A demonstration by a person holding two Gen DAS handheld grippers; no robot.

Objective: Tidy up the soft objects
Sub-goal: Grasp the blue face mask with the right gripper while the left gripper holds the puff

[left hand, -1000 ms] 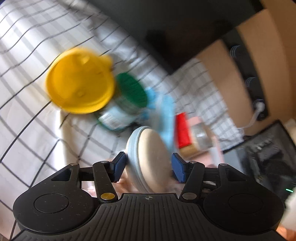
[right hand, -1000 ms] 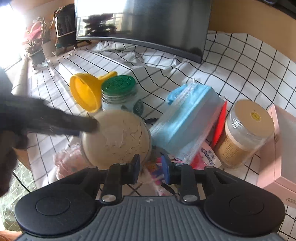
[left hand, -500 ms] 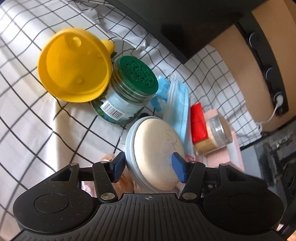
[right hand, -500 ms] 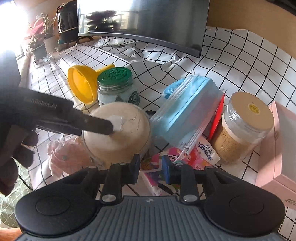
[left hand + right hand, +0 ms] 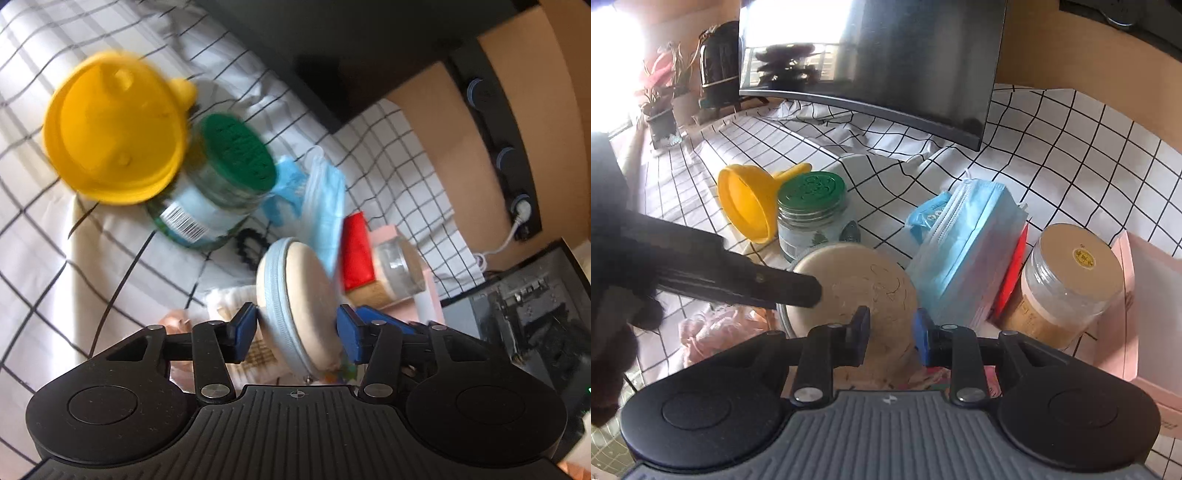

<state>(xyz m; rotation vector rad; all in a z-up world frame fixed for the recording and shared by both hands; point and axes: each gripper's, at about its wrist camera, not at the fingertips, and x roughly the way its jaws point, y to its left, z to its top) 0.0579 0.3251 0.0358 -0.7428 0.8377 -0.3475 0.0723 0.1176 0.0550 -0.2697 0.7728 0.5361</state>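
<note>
Pickup step under way, by the look of it: round zippered pouch [image 5: 299, 299] clamped between both blue pads of left gripper [image 5: 295, 328] and tipped on edge, just in front of green-lidded jar [image 5: 218, 184] and beside blue mask stack [image 5: 967, 251]. Right gripper [image 5: 891, 330] idle near the pouch, jaws narrowly parted with nothing between them. Next, probably: lifting clear without nudging jar or yellow funnel [image 5: 114, 129], then carrying to wherever soft items belong.
</note>
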